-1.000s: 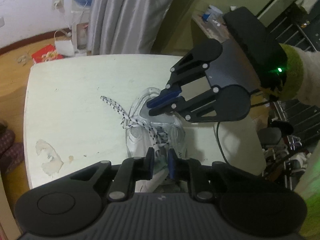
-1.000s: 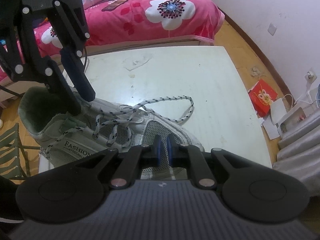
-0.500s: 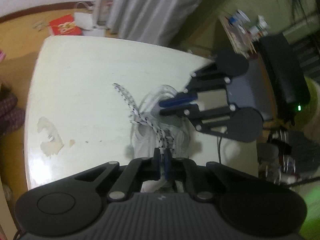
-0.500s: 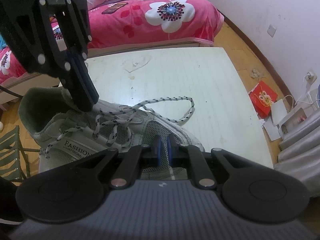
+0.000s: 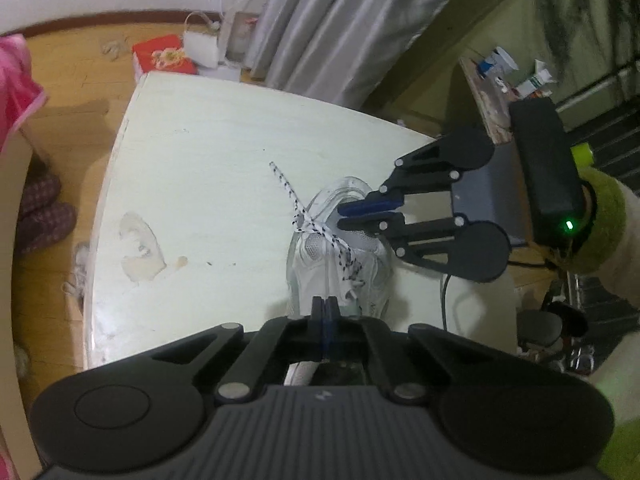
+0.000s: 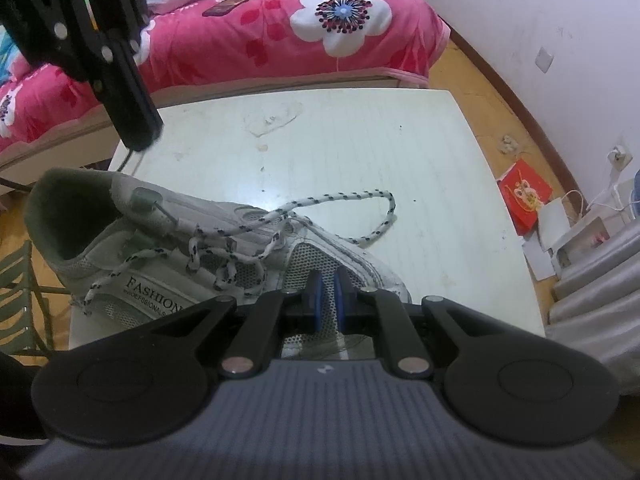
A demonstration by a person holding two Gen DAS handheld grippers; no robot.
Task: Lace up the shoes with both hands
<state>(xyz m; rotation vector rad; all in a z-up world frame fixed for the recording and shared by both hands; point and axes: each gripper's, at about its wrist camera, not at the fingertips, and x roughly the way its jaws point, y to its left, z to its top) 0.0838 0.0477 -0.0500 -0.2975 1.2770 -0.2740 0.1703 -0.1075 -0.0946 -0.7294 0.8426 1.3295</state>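
Lacing partly done, ends not yet tied

Shoe (image 6: pixel 208 256): white trainer, lying across the pale bench (image 6: pixel 360 140), heel opening toward the left of the right wrist view, toe under the right gripper (image 6: pixel 327 300). In the left wrist view the same shoe (image 5: pixel 340 264) sits lower centre, toe pointing up the frame.

Progress, judged from how things lie:
- Speckled lace (image 6: pixel 340 204) is threaded through several eyelets and crosses over the tongue. Crossings look slack.
- One long length loops out onto the bench toward centre right of the right wrist view, then curls back to the shoe.
- A shorter end (image 6: pixel 100 284) hangs over the near side by the printed lettering.
- No knot or bow seen. Top eyelets near the collar appear unthreaded, though I cannot be sure.
- Left to do, I reckon: finish upper eyelets, take up slack, tie.

Fingers:
- Left gripper (image 5: pixel 325 312): fingers clenched flat together. No lace can be made out between them. From the right wrist view it (image 6: pixel 138 132) hangs upper left, above the heel, apart from the shoe.
- Right gripper: fingers nearly closed, a thin gap showing, over the toe mesh. Whether they pinch mesh or lace, cannot tell.

Hard to read:
- Far side of the shoe hidden in both views.
- Gripper bodies cover the near part of the shoe in both views.
- Lace tips too small to make out.
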